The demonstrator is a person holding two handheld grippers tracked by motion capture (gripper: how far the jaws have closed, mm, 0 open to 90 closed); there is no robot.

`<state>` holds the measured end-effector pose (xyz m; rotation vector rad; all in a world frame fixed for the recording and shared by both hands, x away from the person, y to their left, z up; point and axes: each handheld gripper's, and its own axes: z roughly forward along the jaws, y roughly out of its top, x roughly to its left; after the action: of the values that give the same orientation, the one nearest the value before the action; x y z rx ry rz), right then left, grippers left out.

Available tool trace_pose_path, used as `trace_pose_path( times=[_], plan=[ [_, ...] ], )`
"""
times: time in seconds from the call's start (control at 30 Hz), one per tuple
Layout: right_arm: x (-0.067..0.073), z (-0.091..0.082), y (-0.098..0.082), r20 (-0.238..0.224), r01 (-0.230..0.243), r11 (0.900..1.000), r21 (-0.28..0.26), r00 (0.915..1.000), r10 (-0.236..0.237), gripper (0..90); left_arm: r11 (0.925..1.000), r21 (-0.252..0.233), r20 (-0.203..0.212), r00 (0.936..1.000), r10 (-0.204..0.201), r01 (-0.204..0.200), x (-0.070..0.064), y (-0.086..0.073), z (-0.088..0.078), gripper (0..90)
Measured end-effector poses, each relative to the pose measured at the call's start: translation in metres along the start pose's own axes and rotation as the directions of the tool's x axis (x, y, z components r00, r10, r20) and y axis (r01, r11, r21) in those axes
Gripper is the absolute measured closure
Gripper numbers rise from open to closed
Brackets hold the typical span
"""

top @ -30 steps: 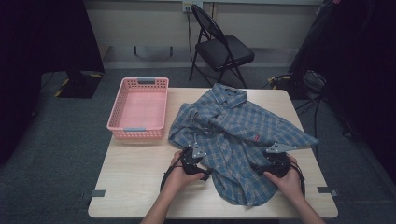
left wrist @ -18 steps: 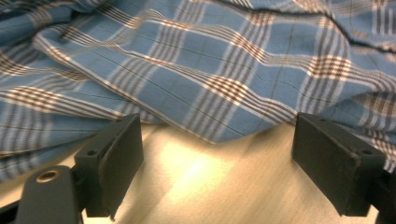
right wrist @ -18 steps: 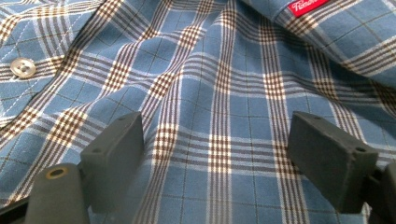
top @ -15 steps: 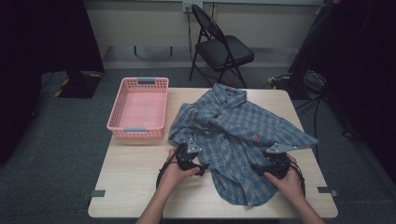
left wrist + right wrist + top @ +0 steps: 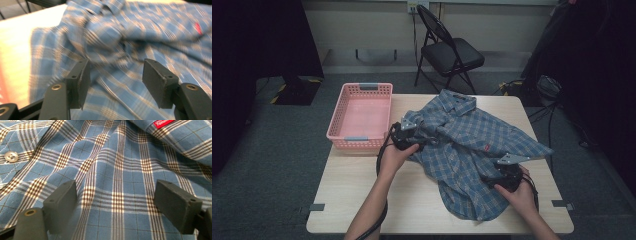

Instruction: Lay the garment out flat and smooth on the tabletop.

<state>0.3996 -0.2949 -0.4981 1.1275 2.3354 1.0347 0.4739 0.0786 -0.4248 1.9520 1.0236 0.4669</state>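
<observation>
- One plaid shirt (image 5: 472,150) lies rumpled on your table (image 5: 362,200), collar toward the far edge, length running far-to-near.
- Your left gripper (image 5: 409,137), jaws apart and just been closing, has fabric between.
- Your right gripper (image 5: 504,175) rests released over the hem.

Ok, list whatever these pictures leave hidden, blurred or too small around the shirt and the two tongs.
- Left tongs, high view: the hand and the tongs' body cover the tips, so contact with the shirt is unclear.
- Shirt folds, left gripper view: smeared by motion blur.
- Red label, right gripper view: lettering cut off by the top edge.
- Right tongs, high view: tips lost against the cloth.
- Basket: inside too coarse to check for small things.
</observation>
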Motion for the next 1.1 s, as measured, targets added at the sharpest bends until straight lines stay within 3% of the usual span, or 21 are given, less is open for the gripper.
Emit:
trace_pose_path(
  times=[0.07,0.37,0.5,0.53,0.57,0.63,0.73,1.0,1.1],
  plan=[
    [0.000,0.000,0.000,0.000,0.000,1.000,0.000,1.0000,0.000,18.2,0.9999,0.007,-0.023,0.9997,0.011,-0.011,0.004,0.007,0.006,40.1],
    [0.000,0.000,0.000,0.000,0.000,1.000,0.000,1.0000,0.000,18.2,0.9987,0.021,-0.076,0.9961,-0.045,0.047,0.022,0.024,0.038,45.7],
    [0.000,0.000,0.000,0.000,0.000,1.000,0.000,1.0000,0.000,18.2,0.9973,0.029,-0.073,0.9952,-0.065,0.067,0.027,0.026,0.047,57.6],
    [0.000,0.000,0.000,0.000,0.000,1.000,-0.001,1.0000,0.000,18.2,0.9970,0.042,-0.064,0.9960,-0.063,0.065,0.027,0.027,0.049,64.4],
    [0.000,0.000,0.000,0.000,0.000,1.000,0.000,1.0000,0.000,18.2,0.9973,0.046,-0.062,0.9966,-0.054,0.057,0.027,0.028,0.051,65.6],
    [0.000,0.000,0.000,0.000,0.000,1.000,0.000,1.0000,0.000,18.2,0.9966,0.077,-0.046,0.9986,-0.026,0.030,0.026,0.031,0.052,77.5],
    [0.000,0.000,0.000,0.000,0.000,1.000,0.000,1.0000,0.000,18.2,0.9948,0.102,-0.039,0.9992,0.009,-0.005,0.025,0.036,0.051,87.3],
    [0.000,0.000,0.000,0.000,0.000,1.000,0.000,1.0000,0.000,18.2,0.9948,0.099,-0.054,0.9980,0.033,-0.027,0.038,0.052,0.033,88.7],
    [0.000,0.000,0.000,-0.001,-0.001,1.000,0.000,1.0000,0.001,18.2,0.9968,0.078,-0.055,0.9982,0.023,-0.019,0.045,0.059,0.024,88.7]
  ],
)
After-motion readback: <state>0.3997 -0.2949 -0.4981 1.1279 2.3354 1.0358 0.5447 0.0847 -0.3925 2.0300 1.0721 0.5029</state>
